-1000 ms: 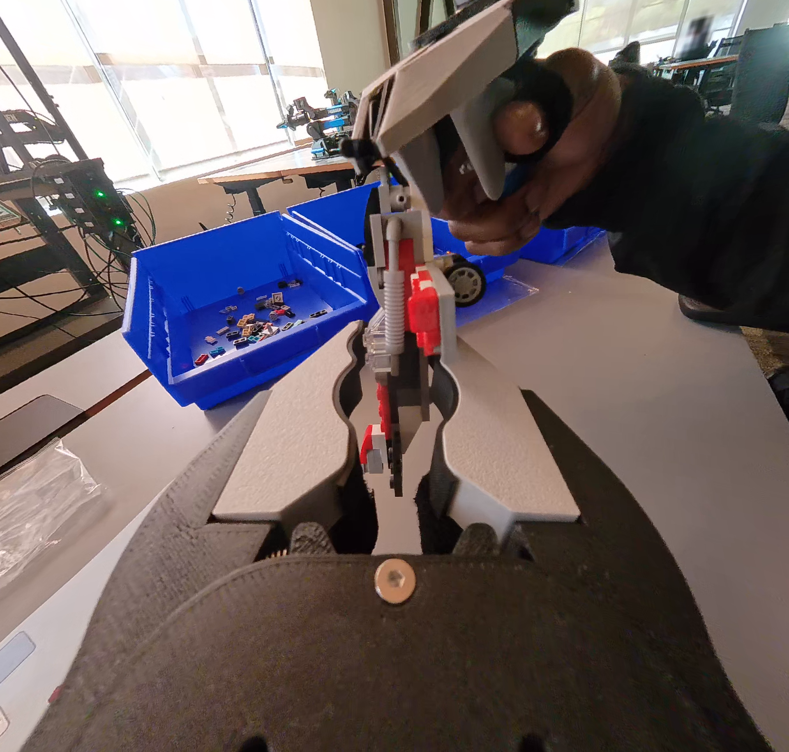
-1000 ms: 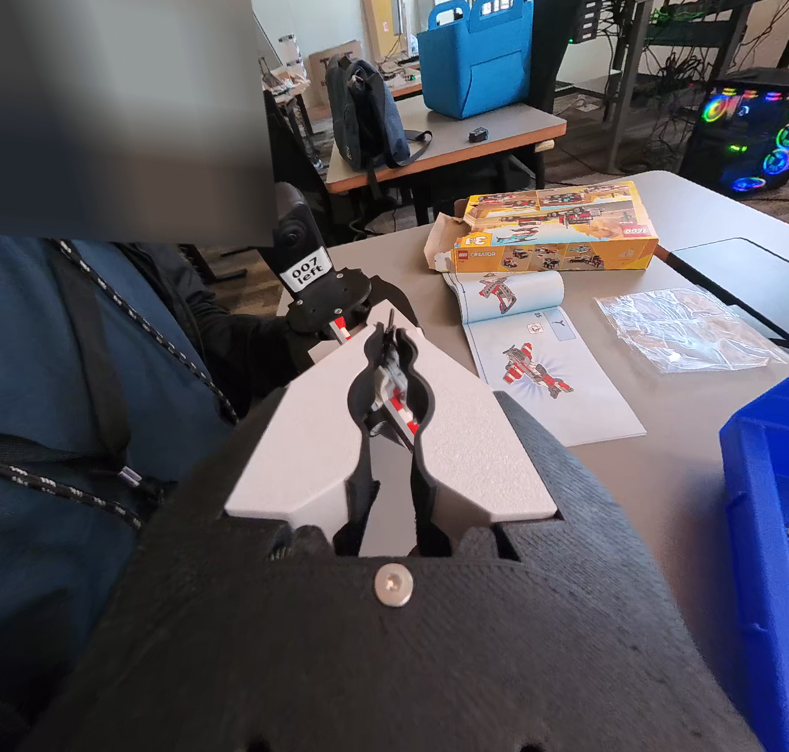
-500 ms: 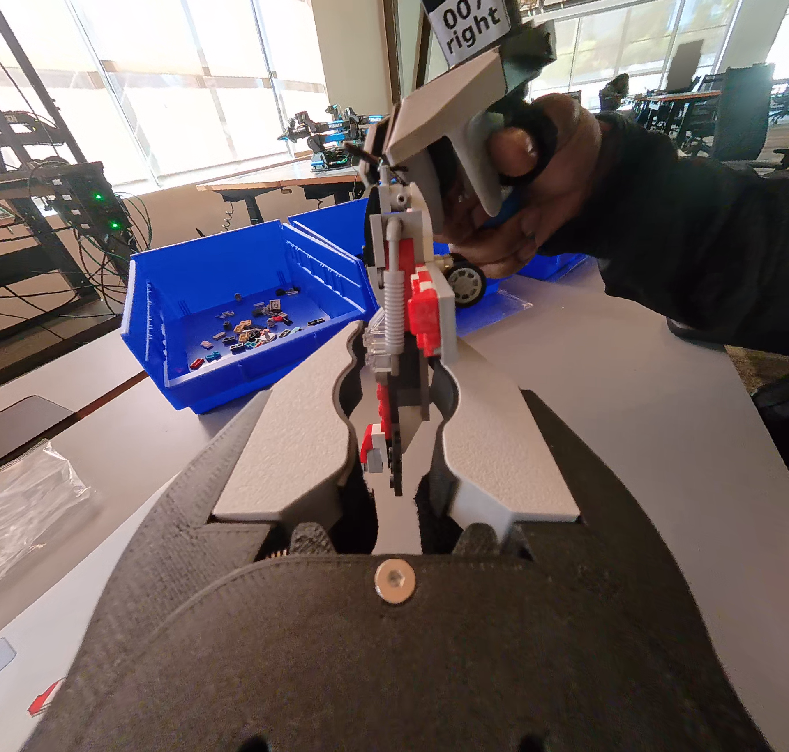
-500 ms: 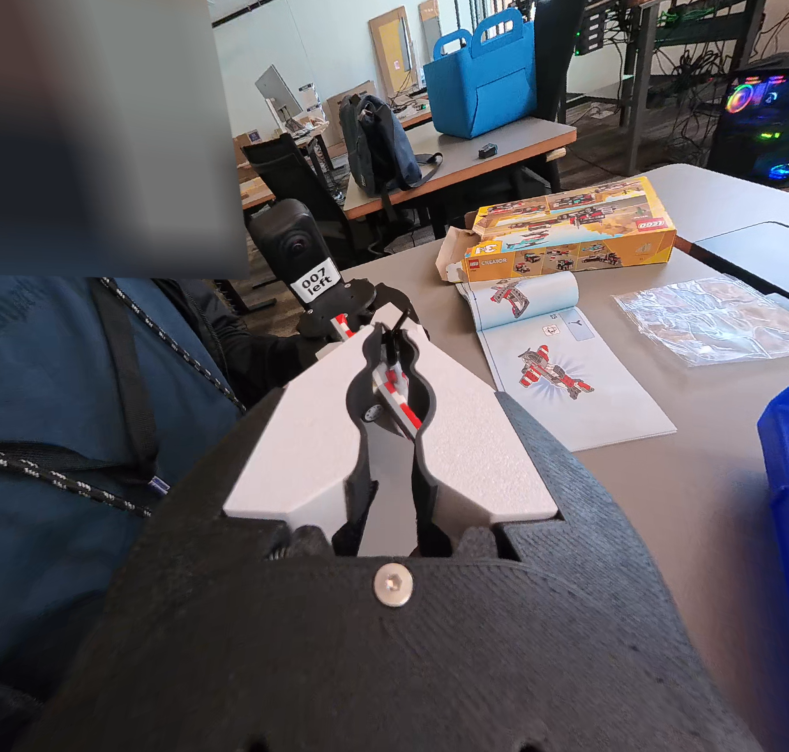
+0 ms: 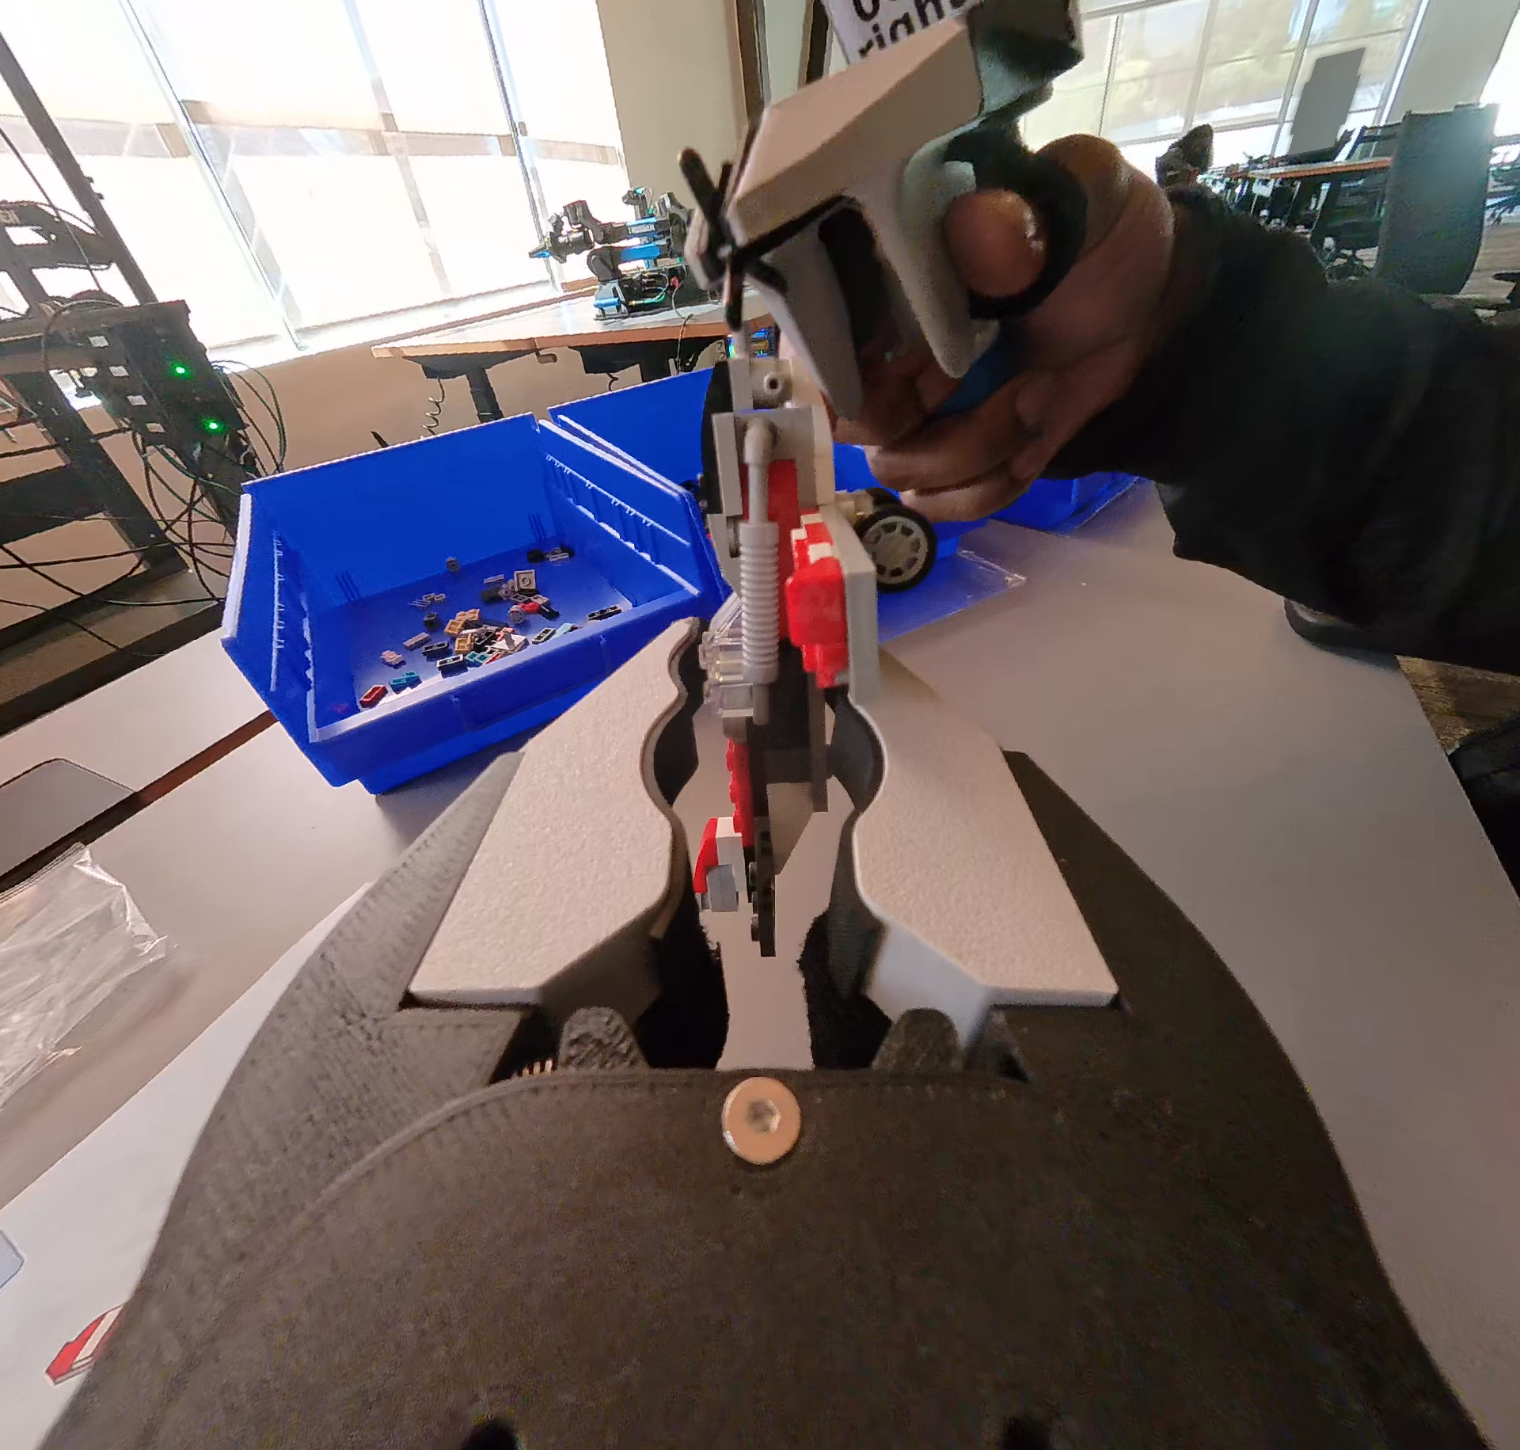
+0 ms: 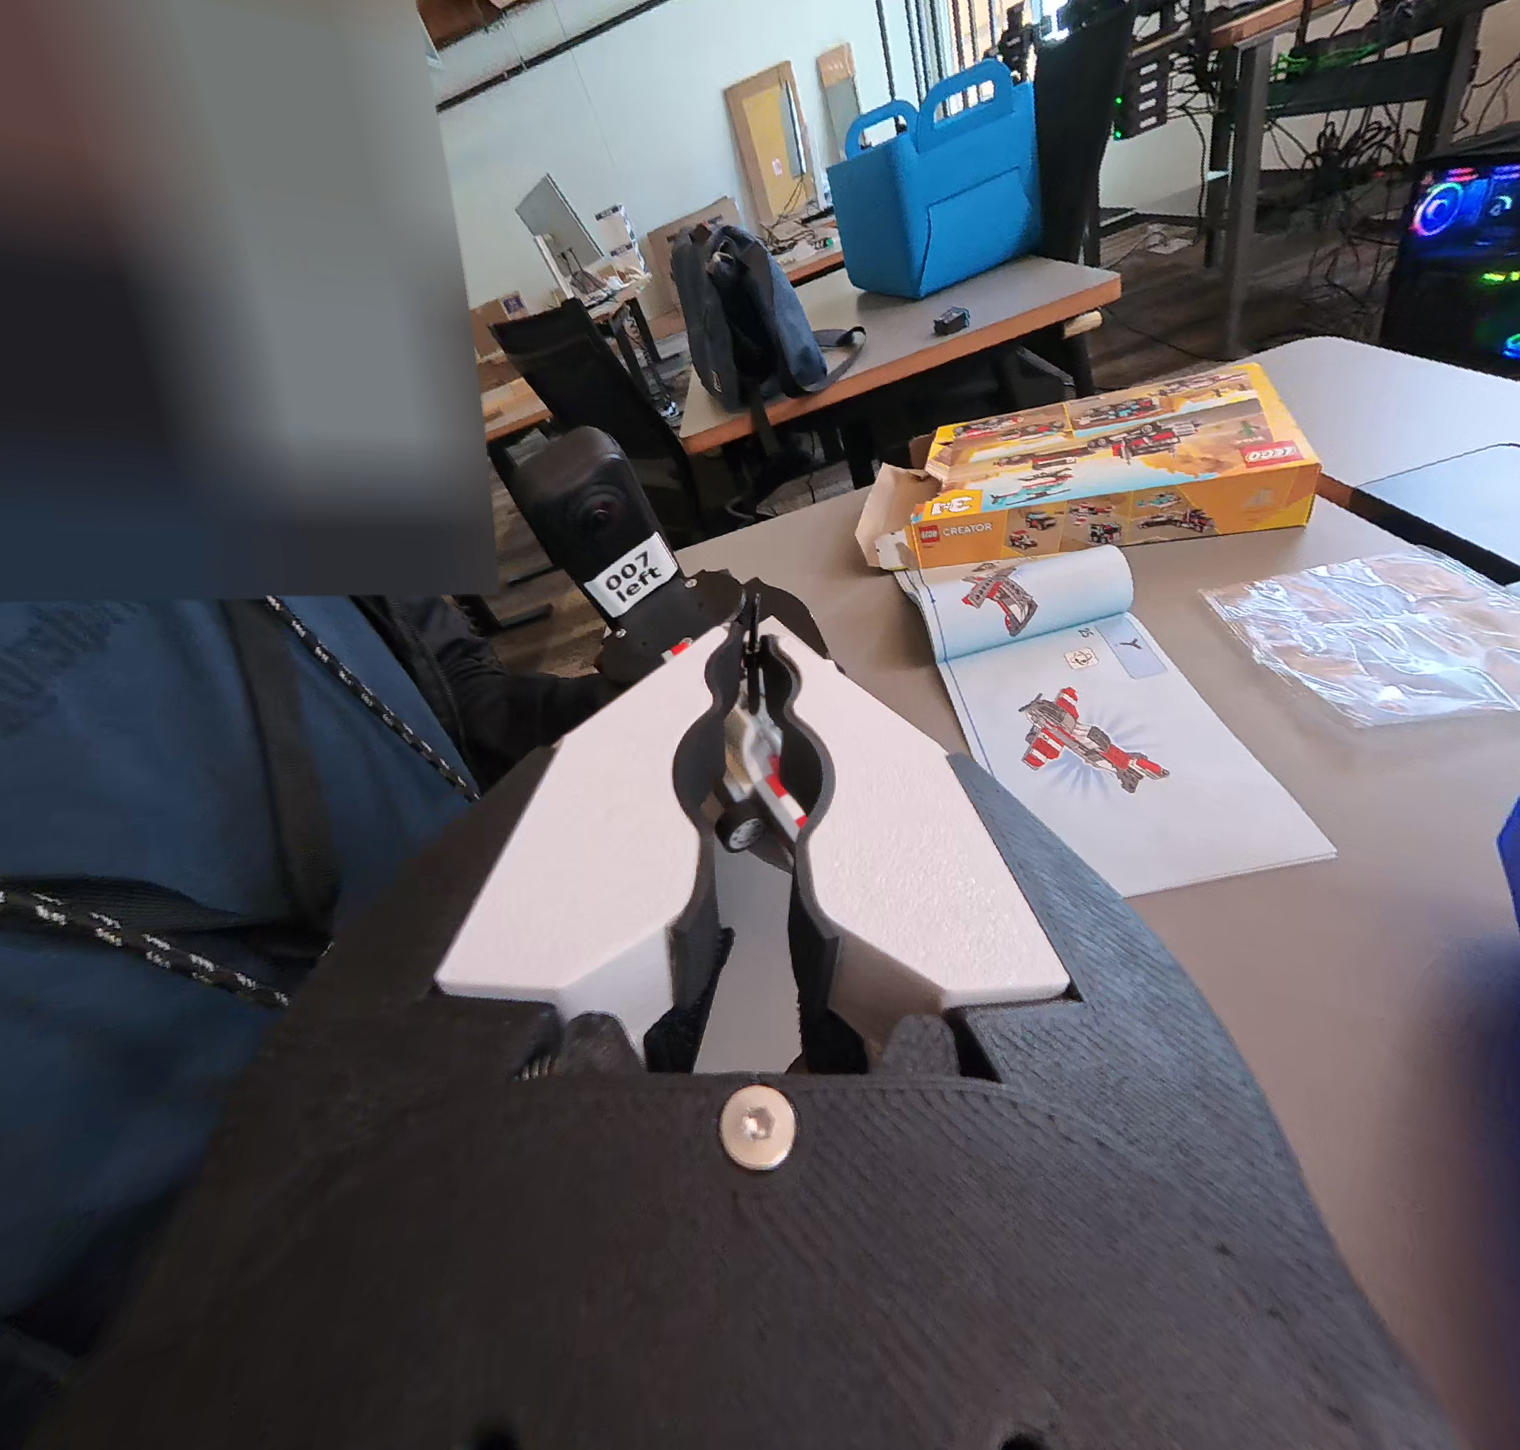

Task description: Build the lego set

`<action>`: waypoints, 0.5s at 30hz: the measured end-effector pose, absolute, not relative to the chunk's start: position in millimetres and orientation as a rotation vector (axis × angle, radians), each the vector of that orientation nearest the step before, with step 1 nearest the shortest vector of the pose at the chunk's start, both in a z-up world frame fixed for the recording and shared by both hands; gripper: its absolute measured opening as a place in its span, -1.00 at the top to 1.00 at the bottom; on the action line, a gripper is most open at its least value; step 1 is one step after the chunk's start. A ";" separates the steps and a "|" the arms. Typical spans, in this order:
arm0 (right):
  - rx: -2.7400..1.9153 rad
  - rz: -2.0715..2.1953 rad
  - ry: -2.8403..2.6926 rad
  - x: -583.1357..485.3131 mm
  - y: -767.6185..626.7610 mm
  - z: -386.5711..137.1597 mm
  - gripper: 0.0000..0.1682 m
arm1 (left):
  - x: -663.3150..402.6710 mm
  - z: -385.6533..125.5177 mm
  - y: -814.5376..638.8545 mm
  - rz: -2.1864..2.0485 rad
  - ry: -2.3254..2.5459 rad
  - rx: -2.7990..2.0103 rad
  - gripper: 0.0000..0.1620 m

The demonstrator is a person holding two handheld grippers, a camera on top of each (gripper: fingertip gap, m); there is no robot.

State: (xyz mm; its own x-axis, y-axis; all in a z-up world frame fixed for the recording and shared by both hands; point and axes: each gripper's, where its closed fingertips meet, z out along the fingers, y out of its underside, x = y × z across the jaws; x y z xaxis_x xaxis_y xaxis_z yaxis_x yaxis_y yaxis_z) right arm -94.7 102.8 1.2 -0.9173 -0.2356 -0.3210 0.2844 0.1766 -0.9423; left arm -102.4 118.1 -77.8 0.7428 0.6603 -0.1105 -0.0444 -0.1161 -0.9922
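My left gripper (image 5: 781, 670) is shut on a red, grey and black lego model (image 5: 790, 588) and holds it upright above the table. My right gripper (image 5: 724, 242) hangs just over the model's top, shut on a small black piece (image 5: 711, 201). A thin grey stalk (image 5: 740, 324) runs from that piece down to the model. In the right wrist view my right gripper (image 6: 755, 653) pinches the black piece (image 6: 753, 641) at its tips. The model (image 6: 761, 760) and one of its wheels (image 6: 740, 830) show through the gap between the fingers. The left gripper (image 6: 658, 629) is just behind.
A blue bin (image 5: 271, 588) holds several loose pieces; a second blue bin (image 5: 641, 423) stands behind it. A wheeled part (image 5: 896, 547) sits by the bins. The open instruction booklet (image 6: 1110, 752), the yellow set box (image 6: 1110, 489) and a clear plastic bag (image 6: 1382, 653) lie on the grey table (image 6: 1275, 1040). Left tips to right tips: about 8 centimetres.
My right gripper has risen a little above the model's top with the black piece still in it. The left gripper keeps the model in the same hold.
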 end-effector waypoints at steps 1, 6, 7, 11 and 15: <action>0.049 -1.790 2.064 -94.9 102.3 0.6 0.96 | -102.1 -77.5 118.6 0.645 -0.508 -1.587 0.68; 0.085 -1.771 2.039 -95.8 101.4 -2.4 0.96 | -101.2 -76.0 119.2 0.645 -0.501 -1.581 0.68; 0.098 -1.765 2.027 -96.9 101.1 -2.7 0.96 | -101.2 -76.3 119.0 0.646 -0.501 -1.583 0.68; 0.157 -1.741 1.980 -101.1 99.7 -3.6 0.95 | -103.1 -79.0 117.9 0.650 -0.514 -1.595 0.67; 0.155 -1.698 1.950 -94.3 106.3 0.2 0.95 | -107.8 -82.5 112.9 0.662 -0.551 -1.604 0.68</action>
